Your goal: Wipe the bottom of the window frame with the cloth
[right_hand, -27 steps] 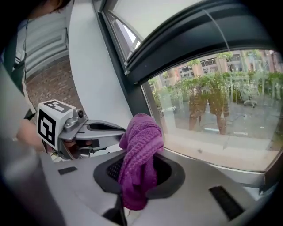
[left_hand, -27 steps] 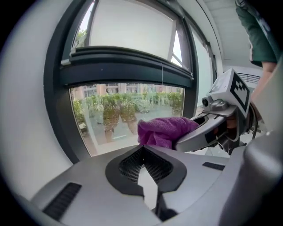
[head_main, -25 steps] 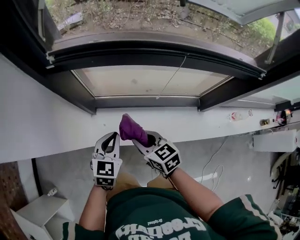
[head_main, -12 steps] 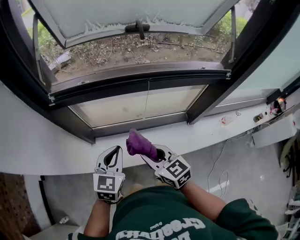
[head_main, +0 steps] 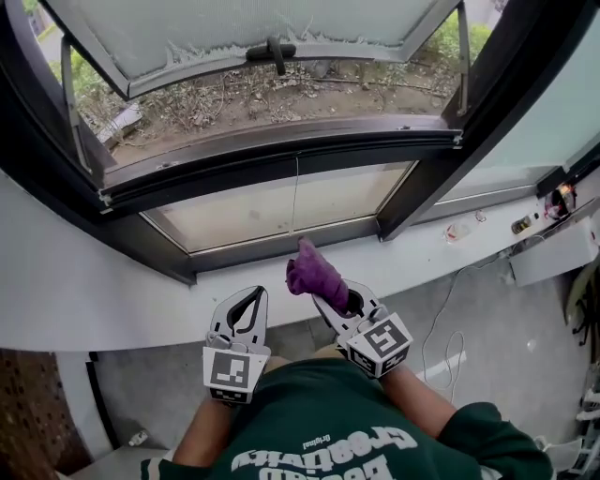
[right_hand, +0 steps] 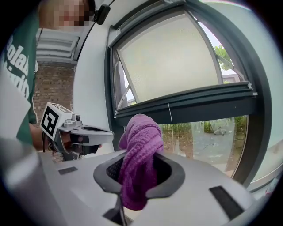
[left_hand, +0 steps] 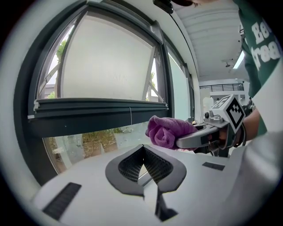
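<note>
A purple cloth (head_main: 313, 272) sits clamped in the jaws of the right gripper (head_main: 339, 302), just right of the frame's centre in the head view. It is held above the white window sill (head_main: 112, 291). The right gripper view shows the cloth (right_hand: 139, 145) filling the gap of that gripper (right_hand: 139, 172). A rounded bunch stands up past the tips and a tail hangs down towards the camera, so most of the dark pads are covered.

The left gripper (head_main: 246, 305) is held just beside it at lower centre-left, apart from the cloth. Its own view shows the left gripper (left_hand: 142, 152) with its jaws closed tip to tip and nothing between them. The cloth (left_hand: 166, 130) and the right gripper (left_hand: 182, 140) appear off to the right of that view.

The bottom of the window frame (head_main: 281, 155), a dark rail, runs across the upper middle of the head view, well above the cloth. Below the rail is a fixed lower pane (head_main: 234, 216) with a thin cord (head_main: 296, 192) hanging in front of it. The top of the cloth overlaps that pane's dark lower edge in the head view. No view settles whether it touches anything there.

The open sash (head_main: 234, 28) and its handle (head_main: 272, 52) are cut off by the top edge. The person's hands are hidden behind the marker cubes; only the forearms and a green shirt (head_main: 319, 441) show at the bottom. A white cable (head_main: 441, 347) lies on the floor at lower right.
</note>
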